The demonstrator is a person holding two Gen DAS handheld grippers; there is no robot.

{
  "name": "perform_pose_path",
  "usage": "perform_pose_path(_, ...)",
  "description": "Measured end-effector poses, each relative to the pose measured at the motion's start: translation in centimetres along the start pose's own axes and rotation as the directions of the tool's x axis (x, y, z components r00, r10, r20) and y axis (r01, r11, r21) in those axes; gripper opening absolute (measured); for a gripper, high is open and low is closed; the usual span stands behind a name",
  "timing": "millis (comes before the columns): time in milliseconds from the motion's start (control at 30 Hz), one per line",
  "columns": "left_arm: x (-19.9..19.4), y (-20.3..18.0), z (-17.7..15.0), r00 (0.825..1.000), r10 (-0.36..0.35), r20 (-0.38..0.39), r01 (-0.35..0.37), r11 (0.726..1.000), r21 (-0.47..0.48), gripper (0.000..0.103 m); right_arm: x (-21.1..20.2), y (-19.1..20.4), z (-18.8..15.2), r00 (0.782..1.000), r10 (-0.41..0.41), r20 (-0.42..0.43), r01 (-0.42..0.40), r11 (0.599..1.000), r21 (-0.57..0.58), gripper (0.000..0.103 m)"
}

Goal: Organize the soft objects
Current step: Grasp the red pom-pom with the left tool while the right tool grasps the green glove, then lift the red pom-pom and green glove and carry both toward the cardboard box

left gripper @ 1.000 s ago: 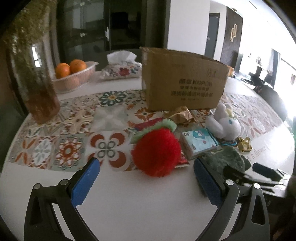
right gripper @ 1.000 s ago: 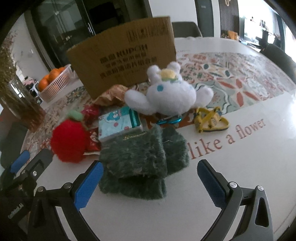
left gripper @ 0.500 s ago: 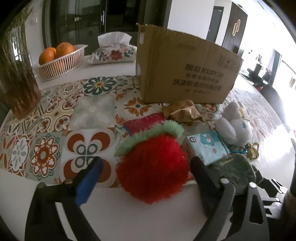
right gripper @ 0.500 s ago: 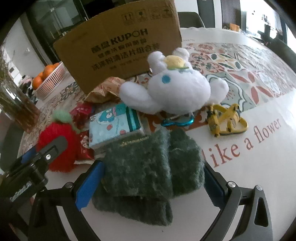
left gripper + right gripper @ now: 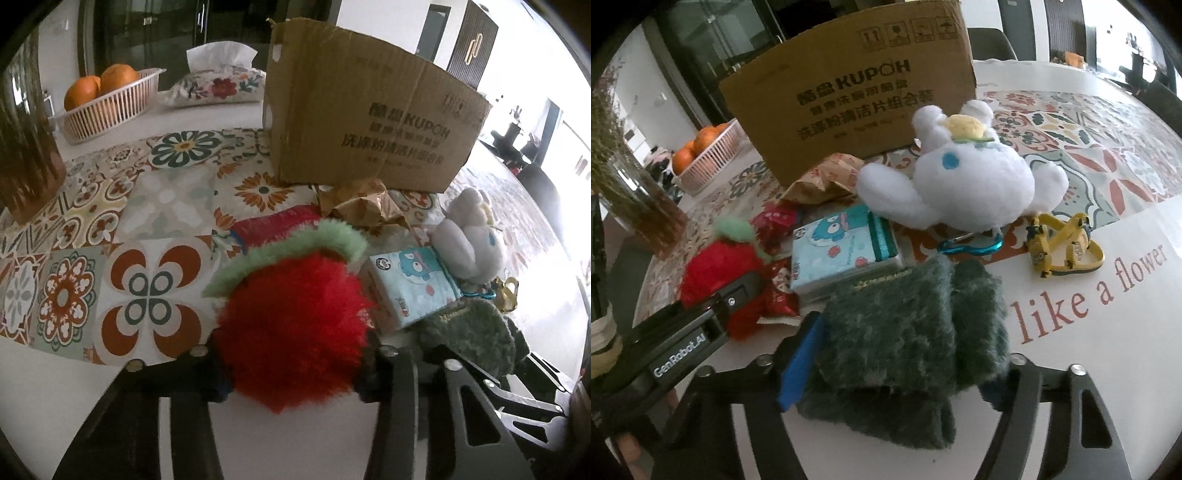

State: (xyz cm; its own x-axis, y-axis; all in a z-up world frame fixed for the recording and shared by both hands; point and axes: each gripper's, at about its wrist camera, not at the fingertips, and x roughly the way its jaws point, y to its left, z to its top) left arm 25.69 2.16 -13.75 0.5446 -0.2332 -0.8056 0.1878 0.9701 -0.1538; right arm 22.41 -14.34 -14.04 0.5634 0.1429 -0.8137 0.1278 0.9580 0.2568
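My left gripper (image 5: 291,373) is shut on a fluffy red strawberry plush with a green top (image 5: 291,325), which still rests on the table. My right gripper (image 5: 894,373) is shut on a folded dark green fuzzy cloth (image 5: 908,332), also on the table. A white plush bunny (image 5: 964,177) lies behind the cloth, in front of a cardboard box (image 5: 849,92). The strawberry plush (image 5: 716,262) and the left gripper's body show at the left of the right wrist view.
A blue cartoon tissue pack (image 5: 842,251), red snack packets (image 5: 779,288), a crumpled gold wrapper (image 5: 362,203), a yellow minion keychain (image 5: 1060,247) and a blue carabiner (image 5: 971,247) lie around. A basket of oranges (image 5: 107,99), a tissue pouch (image 5: 218,85) and a glass vase (image 5: 26,140) stand at the back left.
Both grippers moved forward over their objects and closed: the left one onto the strawberry plush, the right one onto the green cloth.
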Motion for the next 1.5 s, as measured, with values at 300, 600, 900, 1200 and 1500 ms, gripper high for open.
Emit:
perform_pose_path(300, -2.1, -0.5, -0.6, 0.999, 0.019, 0.039, -0.019, 1.0, -0.003, 0.04, -1.1, -1.0, 0.0, 1.0, 0.012, 0.012, -0.012, 1.0, 0.002, 0.031)
perform_pose_path(600, -5.4, -2.0, -1.5, 0.996, 0.036, 0.08, -0.04, 0.998, 0.04, 0.039, -3.1, -1.7, -0.4, 0.999, 0.032, 0.006, -0.031, 0.999, -0.018, 0.025)
perform_pose_path(900, -8.2, -3.4, -1.9, 0.995, -0.024, 0.095, 0.021, 0.999, 0.026, 0.039, -7.4, -0.6, 1.0, 0.998, 0.048, 0.05, -0.042, 0.993, -0.112, 0.025)
perform_pose_path(1200, -10.2, -4.6, -0.8, 0.991, -0.063, 0.117, 0.061, 0.998, 0.019, 0.039, -10.4, -0.1, 2.6, 0.988, 0.106, 0.11, -0.089, 0.985, -0.146, 0.025)
perform_pose_path(1500, -13.8, -4.8, -0.6, 0.984, -0.04, 0.175, 0.037, 0.999, 0.023, 0.039, -12.4, 0.3, 2.4, 0.969, 0.159, 0.188, -0.139, 0.983, -0.118, 0.025)
